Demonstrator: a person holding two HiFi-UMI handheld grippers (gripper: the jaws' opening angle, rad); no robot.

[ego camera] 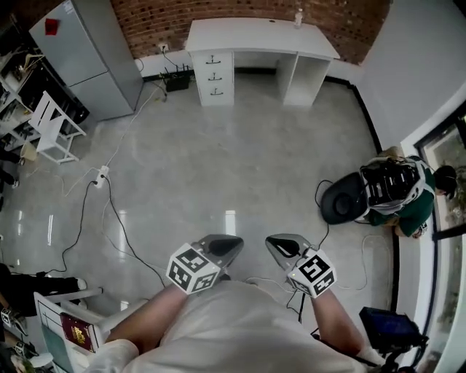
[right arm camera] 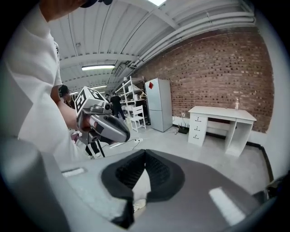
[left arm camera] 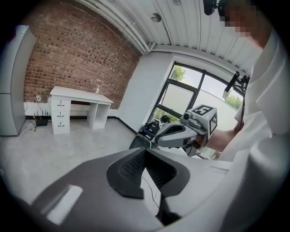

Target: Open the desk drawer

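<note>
The white desk (ego camera: 255, 35) stands against the brick wall, far across the floor. Its stack of three drawers (ego camera: 215, 75) is at its left end, and all of them look closed. The desk (left arm camera: 79, 97) and its drawers (left arm camera: 60, 117) also show in the left gripper view, and the same desk (right arm camera: 222, 113) and drawers (right arm camera: 198, 124) in the right gripper view. My left gripper (ego camera: 230, 244) and right gripper (ego camera: 281, 245) are held side by side near my body, well short of the desk. Both are shut, tips touching, with nothing held.
A grey cabinet (ego camera: 87, 55) stands left of the desk, with a white chair (ego camera: 54, 127) nearer. A power strip (ego camera: 100, 175) and cables trail over the floor at left. At right a person (ego camera: 397, 191) crouches by a black stool (ego camera: 342, 198). A bottle (ego camera: 298, 16) stands on the desk.
</note>
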